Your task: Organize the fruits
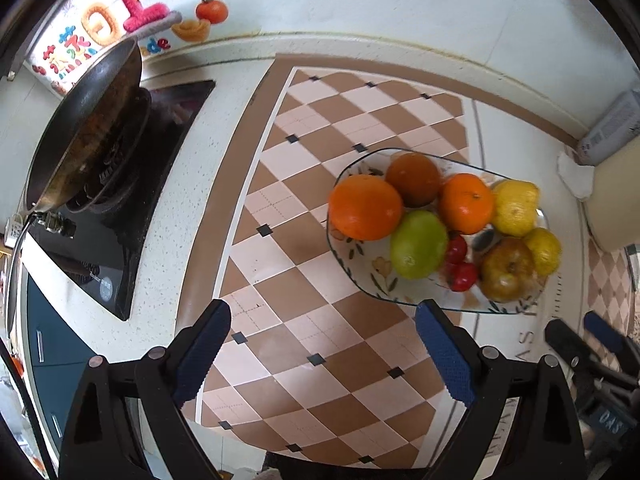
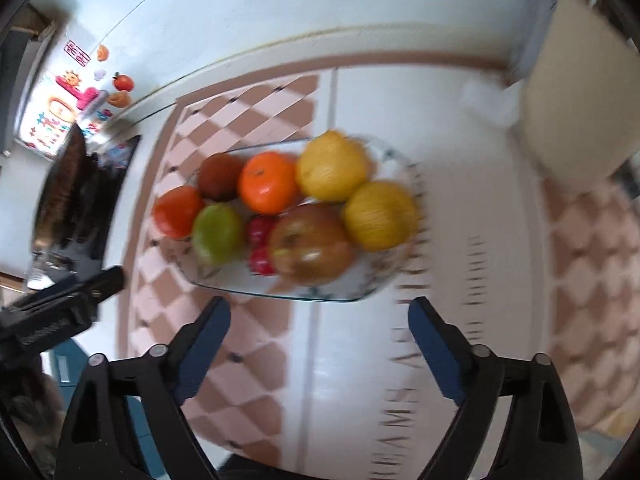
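Observation:
A glass plate [image 1: 356, 172] with a floral print sits on a checkered mat [image 1: 304, 264] and holds several fruits: a large orange [image 1: 365, 207], a dark brownish fruit [image 1: 414, 179], a tangerine [image 1: 466, 203], a green fruit [image 1: 418, 245], two yellow fruits [image 1: 515, 207], a brown apple [image 1: 507, 269] and small red fruits [image 1: 460, 266]. My left gripper [image 1: 324, 312] is open and empty, hovering over the mat short of the plate. My right gripper [image 2: 320, 308] is open and empty just before the plate's near rim [image 2: 280, 294]; this view is blurred.
A dark wok [image 1: 84, 132] sits on a black stove [image 1: 120, 240] at the left. A cream appliance [image 1: 612, 204] stands at the right by the wall. The other gripper [image 1: 588, 344] shows at the lower right of the left wrist view.

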Available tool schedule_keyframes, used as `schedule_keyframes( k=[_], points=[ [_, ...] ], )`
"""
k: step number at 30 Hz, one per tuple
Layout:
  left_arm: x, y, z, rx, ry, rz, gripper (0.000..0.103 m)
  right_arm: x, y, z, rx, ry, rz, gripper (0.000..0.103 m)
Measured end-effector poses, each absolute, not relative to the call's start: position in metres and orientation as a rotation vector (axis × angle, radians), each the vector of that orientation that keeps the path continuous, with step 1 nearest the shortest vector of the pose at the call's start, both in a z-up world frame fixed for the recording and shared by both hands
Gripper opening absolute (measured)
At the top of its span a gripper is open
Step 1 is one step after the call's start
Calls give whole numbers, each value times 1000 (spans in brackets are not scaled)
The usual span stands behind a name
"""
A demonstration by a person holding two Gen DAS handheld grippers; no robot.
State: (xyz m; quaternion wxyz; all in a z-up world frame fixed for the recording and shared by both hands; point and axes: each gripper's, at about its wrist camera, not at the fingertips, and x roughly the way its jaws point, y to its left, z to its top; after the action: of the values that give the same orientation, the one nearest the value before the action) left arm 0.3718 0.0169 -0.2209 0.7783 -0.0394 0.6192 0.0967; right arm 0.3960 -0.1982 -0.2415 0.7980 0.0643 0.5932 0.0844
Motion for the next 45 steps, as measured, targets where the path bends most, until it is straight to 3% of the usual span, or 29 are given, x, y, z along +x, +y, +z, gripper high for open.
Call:
schedule_keyframes(
  k=[9, 21, 34, 45],
  points=[
    [329, 9, -171, -114, 1232, 164, 95, 357, -211, -179, 49, 1134, 150, 93],
    [234, 12, -92, -37, 1052, 67, 95, 233, -203, -84, 119, 966, 87, 95],
    [113, 21, -37, 7, 952, 5, 95, 80, -179, -19, 128, 861, 49, 96],
    [49, 16, -1, -48, 864, 14, 95, 5, -179, 28, 79, 780, 75, 99]
  ],
)
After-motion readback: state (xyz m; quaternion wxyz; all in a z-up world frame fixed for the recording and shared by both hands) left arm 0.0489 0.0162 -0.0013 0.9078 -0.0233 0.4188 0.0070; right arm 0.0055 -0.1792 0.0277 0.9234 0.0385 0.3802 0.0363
